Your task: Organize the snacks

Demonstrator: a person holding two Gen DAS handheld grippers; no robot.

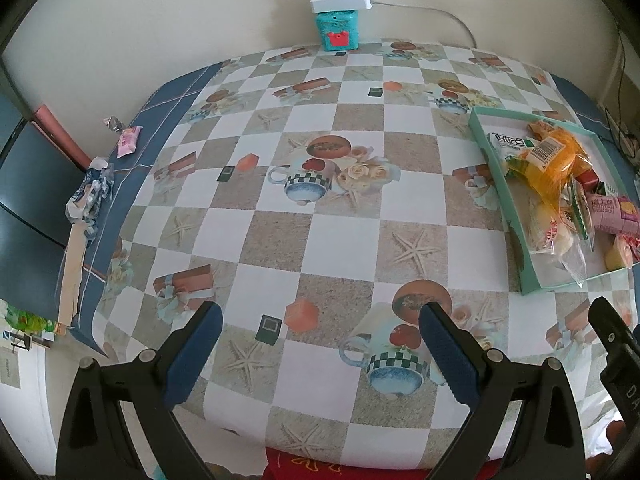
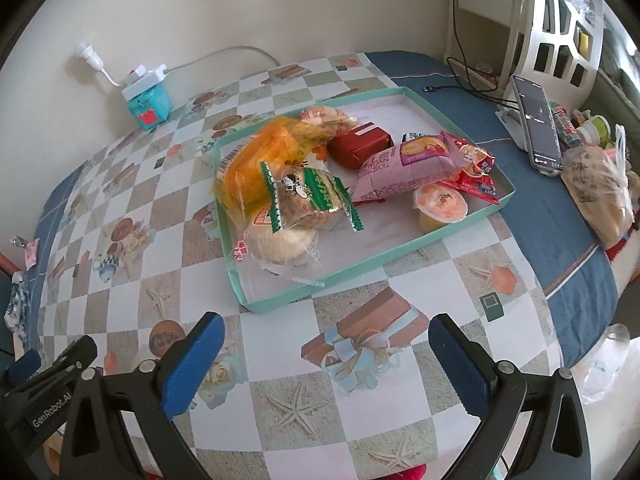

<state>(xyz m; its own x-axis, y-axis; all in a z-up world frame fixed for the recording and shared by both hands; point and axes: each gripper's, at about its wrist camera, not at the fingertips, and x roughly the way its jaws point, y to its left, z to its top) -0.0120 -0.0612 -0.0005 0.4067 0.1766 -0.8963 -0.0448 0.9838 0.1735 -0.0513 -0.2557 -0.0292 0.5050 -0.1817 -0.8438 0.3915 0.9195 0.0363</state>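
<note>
A shallow teal box (image 2: 280, 302) sits on the checkered tablecloth and holds several snacks: an orange bag (image 2: 260, 160), a green-striped cookie pack (image 2: 308, 196), a round white bun (image 2: 276, 244), a red box (image 2: 360, 144), a pink roll pack (image 2: 408, 164) and a jelly cup (image 2: 440, 204). The box also shows at the right of the left wrist view (image 1: 504, 196). My right gripper (image 2: 326, 348) is open and empty, just in front of the box. My left gripper (image 1: 320, 340) is open and empty over bare tablecloth, left of the box.
A pink candy (image 1: 129, 141) and crumpled wrappers (image 1: 90, 196) lie at the table's left edge. A teal block with a white power strip (image 1: 338, 28) stands by the wall. A phone on a stand (image 2: 536, 124), cables and a filled plastic bag (image 2: 600, 192) are at right.
</note>
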